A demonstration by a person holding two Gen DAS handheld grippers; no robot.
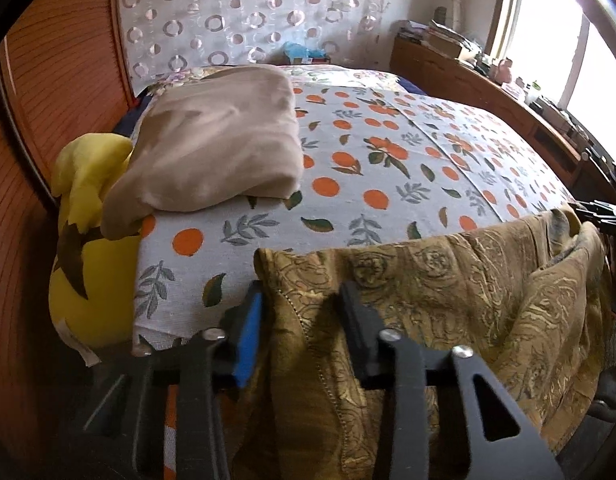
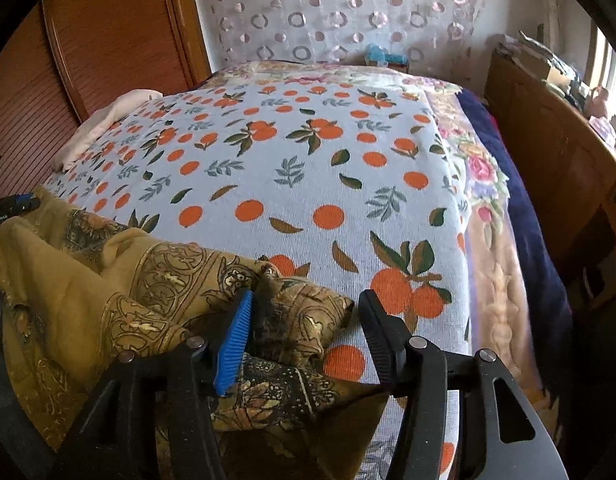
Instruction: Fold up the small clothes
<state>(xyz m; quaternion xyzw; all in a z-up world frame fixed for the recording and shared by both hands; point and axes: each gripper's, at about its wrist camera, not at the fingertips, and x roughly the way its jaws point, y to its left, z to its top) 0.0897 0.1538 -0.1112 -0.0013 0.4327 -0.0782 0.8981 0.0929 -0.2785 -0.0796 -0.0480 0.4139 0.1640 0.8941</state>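
Left wrist view, nearest first: my left gripper [image 1: 304, 312] has its jaws narrow around the hemmed corner of the olive-gold paisley cloth garment [image 1: 428, 288], though I cannot tell if the pads press it. My right gripper [image 2: 306, 320] stands wider, one bunched corner between its jaws, not pinched. The garment hangs over the bed's near edge, unfolded; I judge folding barely begun. Toward 12 o'clock the orange-printed white bedspread [image 1: 388, 168] is free; the folded beige cloth [image 1: 216, 148] lies at 11 o'clock.
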